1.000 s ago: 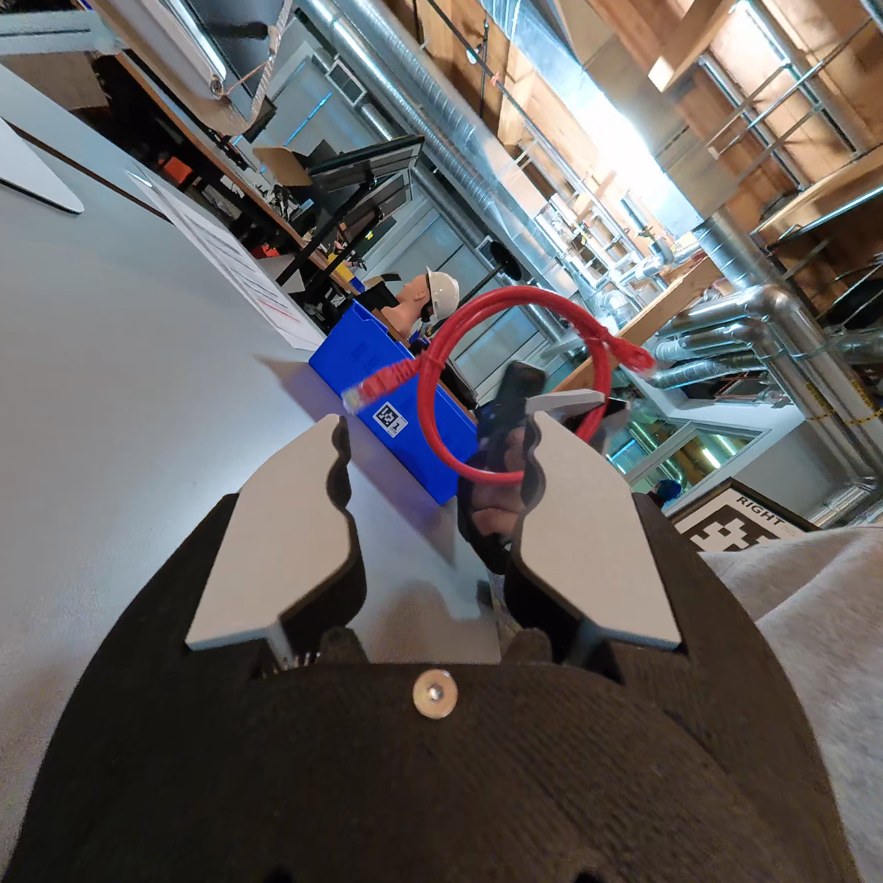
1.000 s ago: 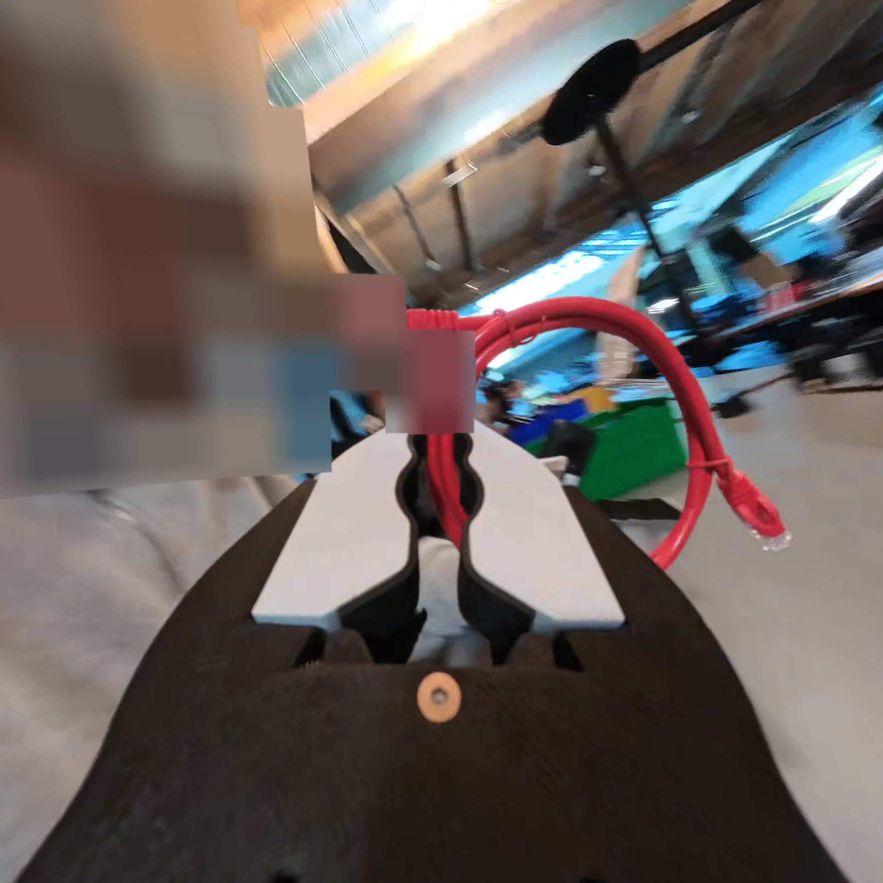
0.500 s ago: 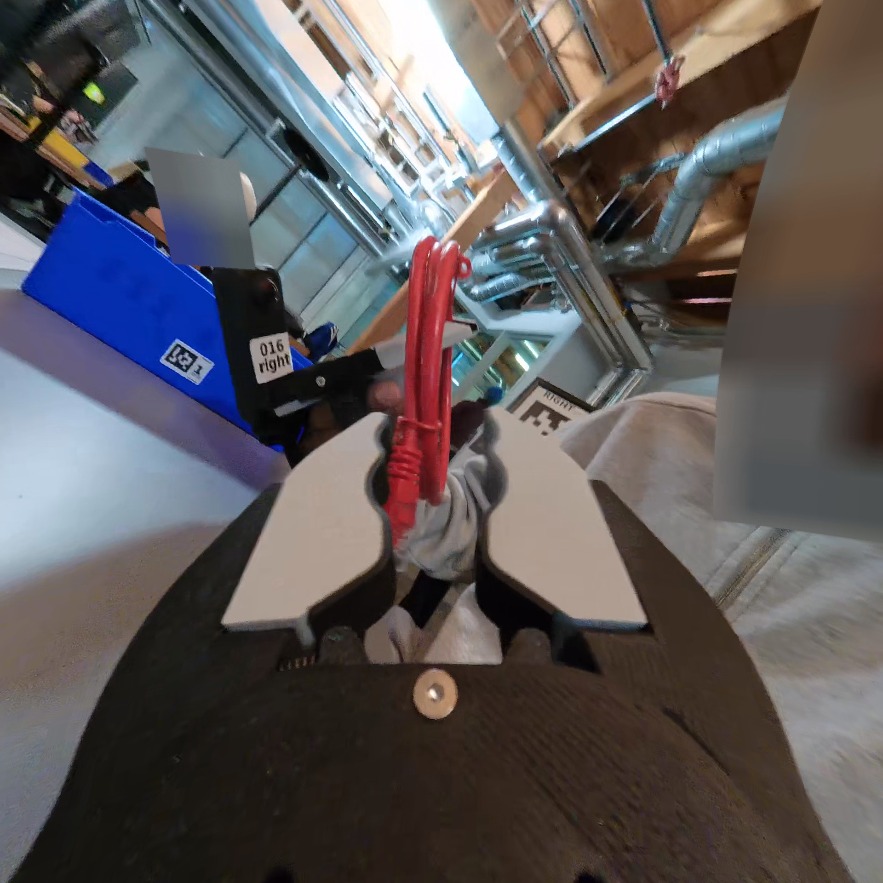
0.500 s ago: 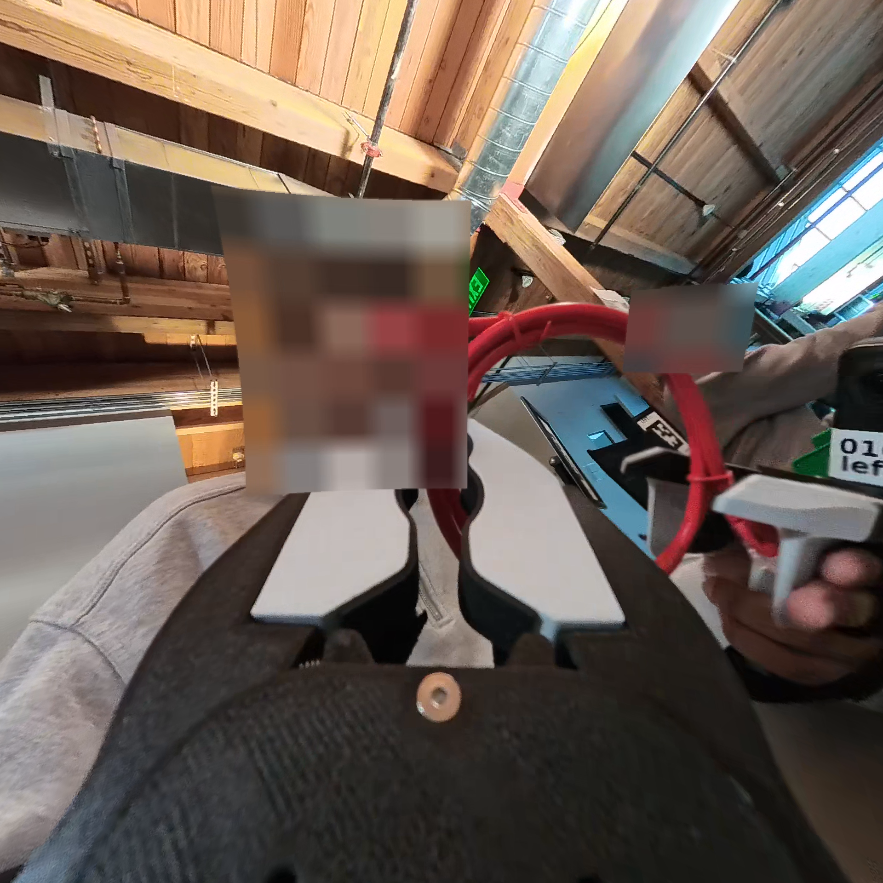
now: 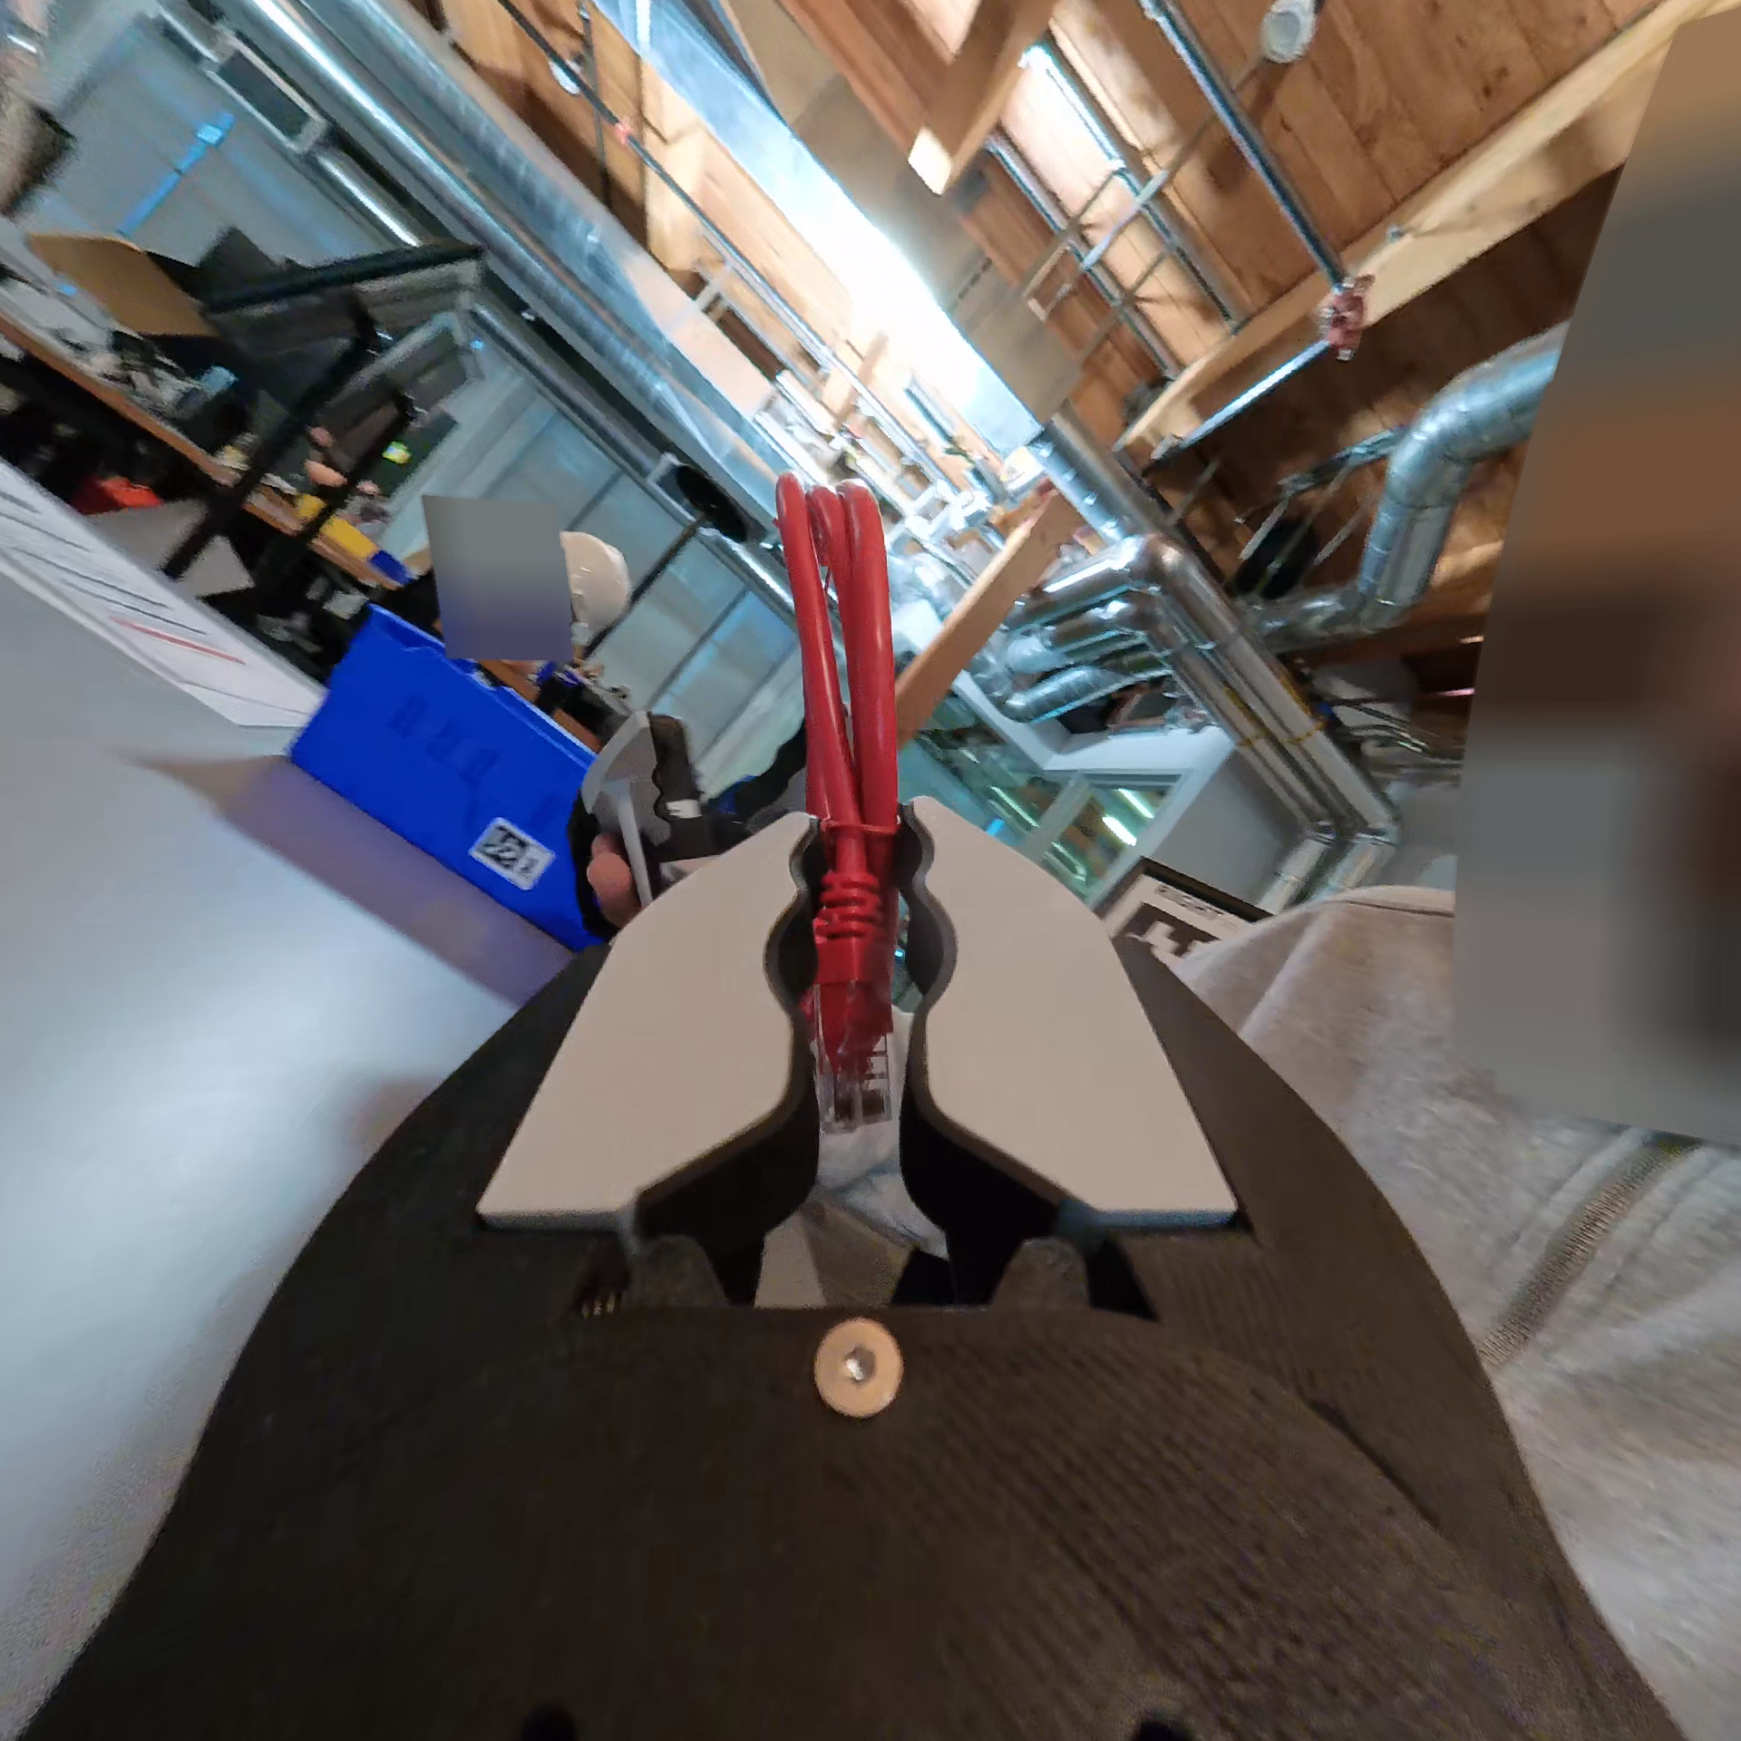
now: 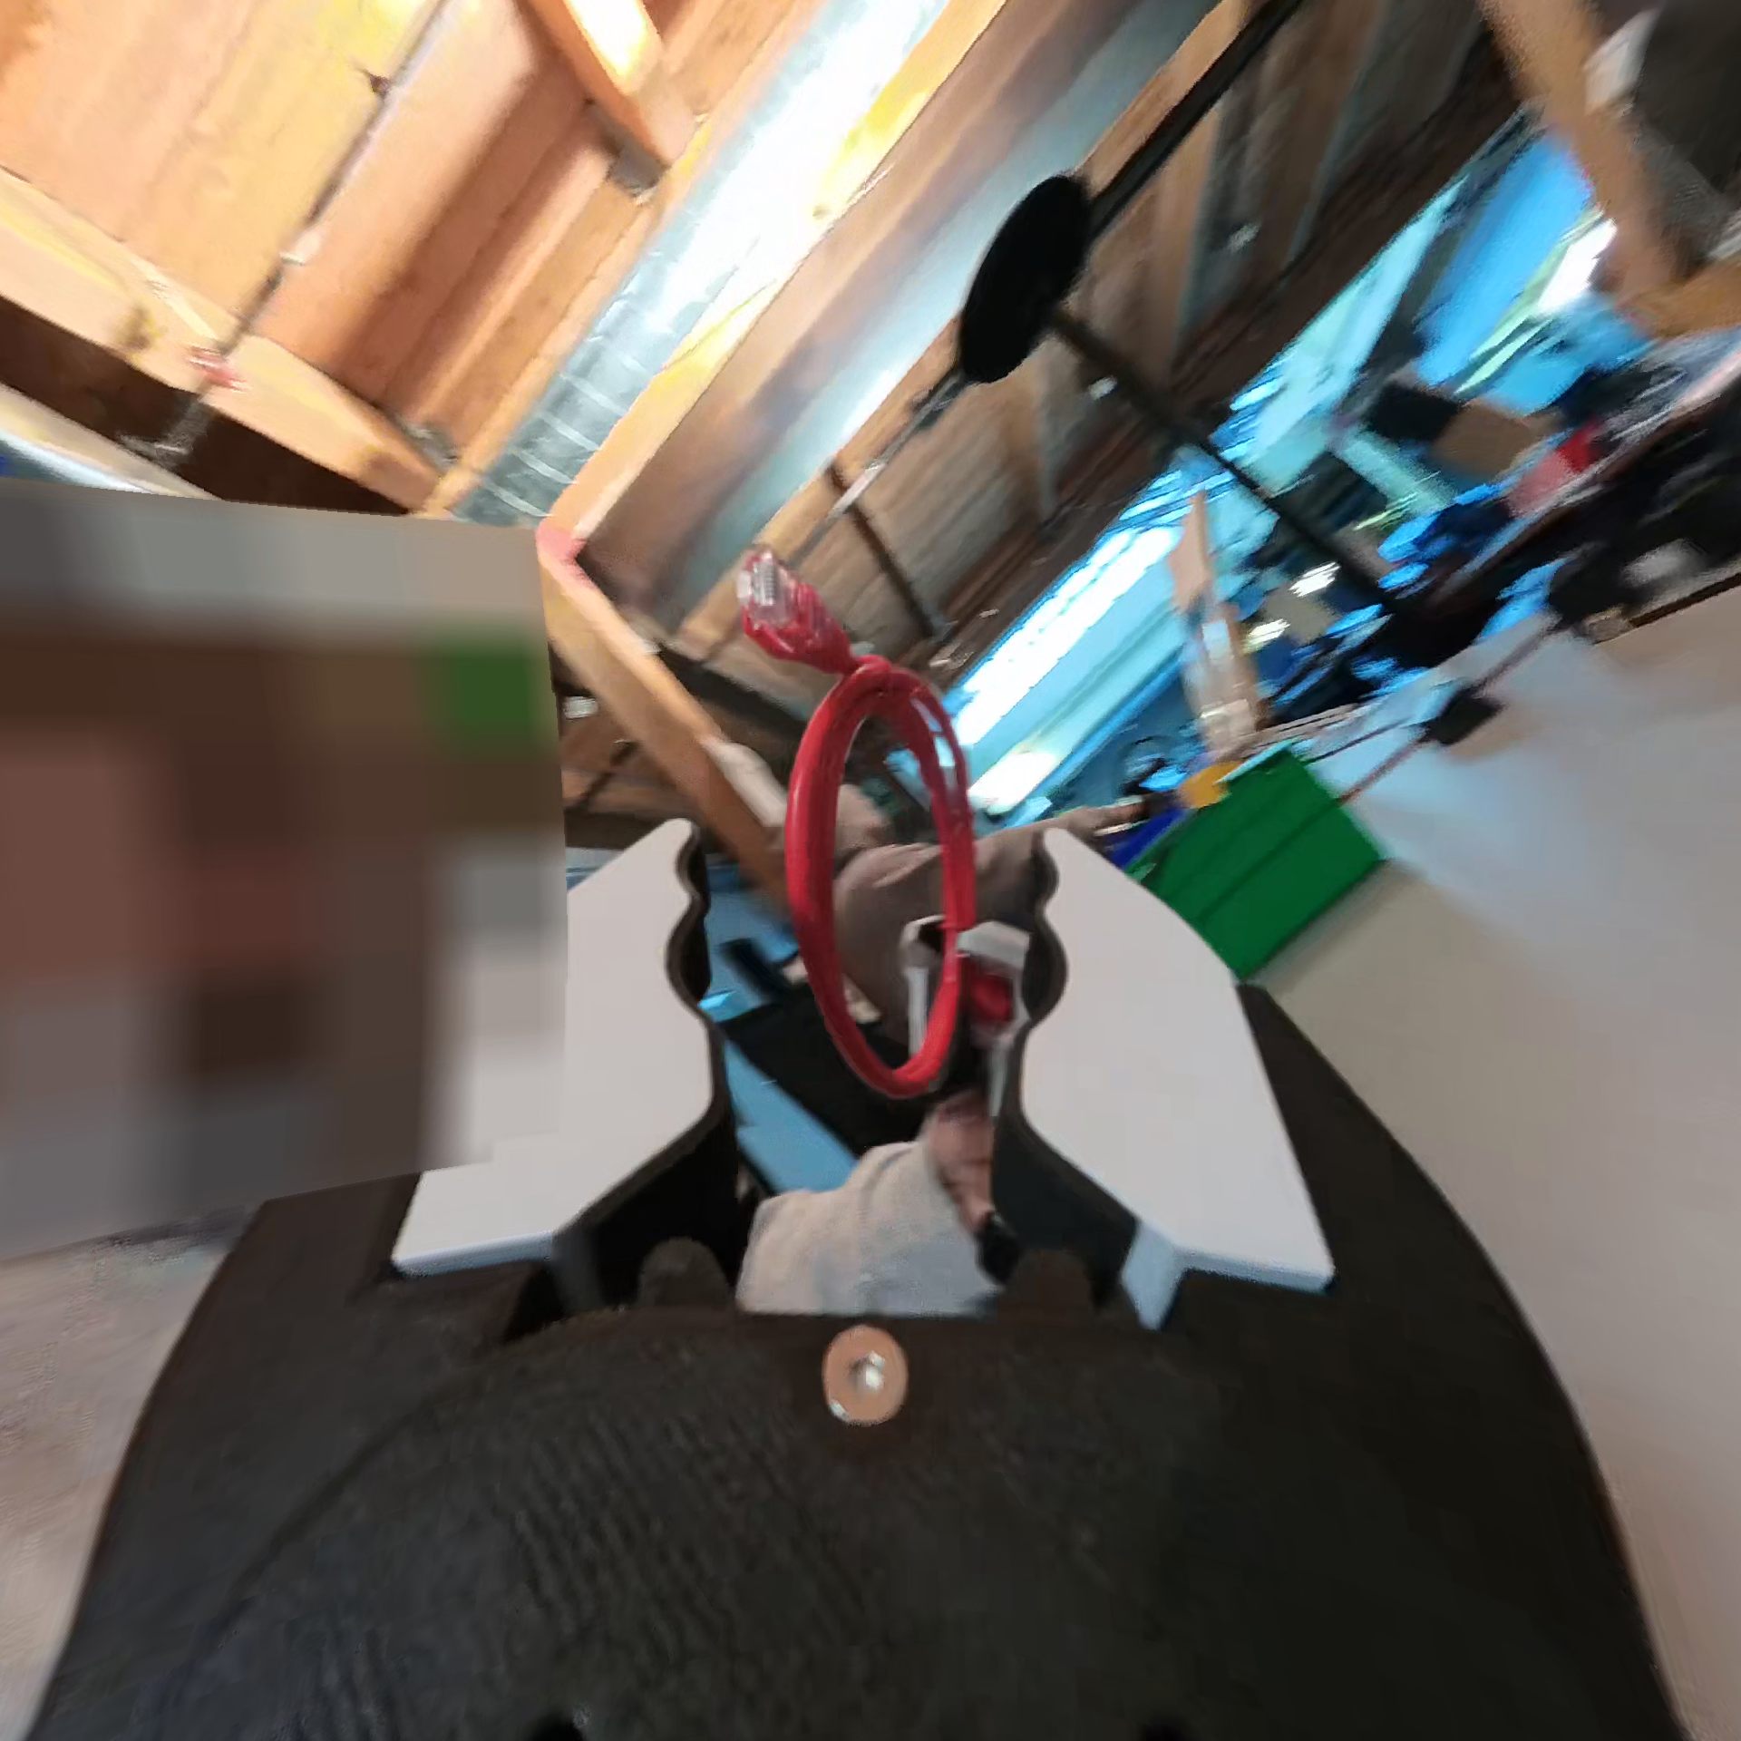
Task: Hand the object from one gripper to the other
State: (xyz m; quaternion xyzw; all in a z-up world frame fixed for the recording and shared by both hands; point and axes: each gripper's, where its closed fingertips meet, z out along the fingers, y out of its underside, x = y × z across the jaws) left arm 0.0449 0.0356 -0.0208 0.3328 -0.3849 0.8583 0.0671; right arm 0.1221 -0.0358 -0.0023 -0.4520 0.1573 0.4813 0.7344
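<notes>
A coiled red network cable (image 5: 841, 678) stands edge-on between my left gripper's fingers. My left gripper (image 5: 857, 829) is shut on it, with one clear plug lying between the pads. My right gripper (image 6: 867, 843) is open and empty. In the right wrist view the red cable (image 6: 881, 876) hangs ahead of the open fingers, held by the other gripper (image 6: 951, 951), its free plug pointing up. In the left wrist view the other gripper (image 5: 650, 801) shows farther off to the left, apart from the cable.
A blue bin (image 5: 443, 754) sits on the grey table (image 5: 188, 989) in the left wrist view. A green bin (image 6: 1262, 867) stands at the right in the right wrist view. A grey sleeve (image 5: 1413, 1178) lies close at the right.
My left gripper has closed on the red cable. My right gripper has opened, let the cable go and drawn back from it.
</notes>
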